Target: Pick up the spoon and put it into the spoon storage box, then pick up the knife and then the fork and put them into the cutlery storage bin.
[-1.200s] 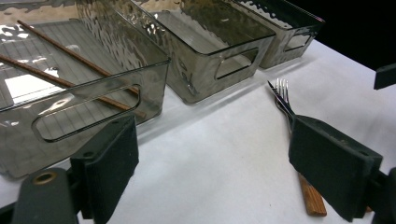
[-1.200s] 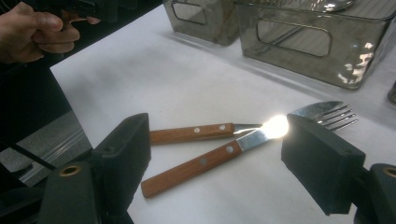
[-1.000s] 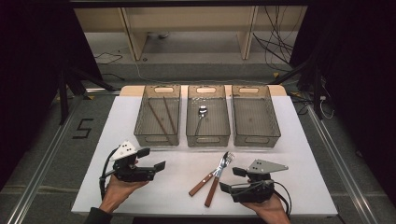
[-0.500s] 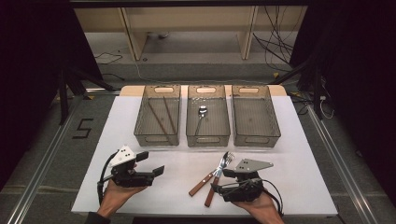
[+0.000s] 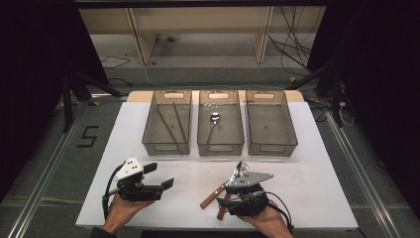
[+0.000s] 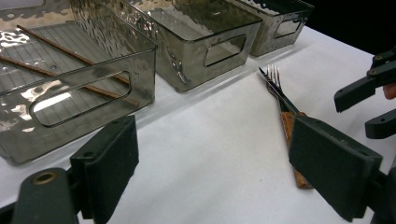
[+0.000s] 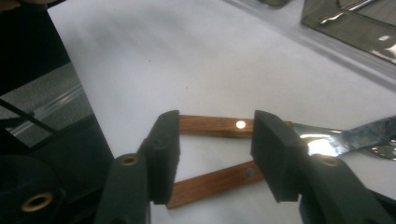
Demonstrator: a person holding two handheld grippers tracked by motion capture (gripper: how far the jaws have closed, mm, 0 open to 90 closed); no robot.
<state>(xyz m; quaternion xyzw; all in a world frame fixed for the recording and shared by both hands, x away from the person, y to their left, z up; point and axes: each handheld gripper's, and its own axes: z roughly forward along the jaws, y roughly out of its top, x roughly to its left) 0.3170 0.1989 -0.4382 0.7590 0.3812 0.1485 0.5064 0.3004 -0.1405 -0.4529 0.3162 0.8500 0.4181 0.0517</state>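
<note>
Near the table's front edge lie a fork and a knife, both with wooden handles. My right gripper is open and low over those handles. In the right gripper view its jaws stand on either side of the upper handle, with the second handle below and a metal blade at the right. My left gripper is open at the front left with nothing between its jaws. In the left gripper view the fork lies ahead to the right.
Three clear grey bins stand in a row at the back. The left bin holds two chopsticks, the middle bin holds a spoon, and nothing lies in the right bin. White table spreads around them.
My right gripper has moved left and now has its jaws around the wooden handles. My left gripper has shifted slightly toward the front edge.
</note>
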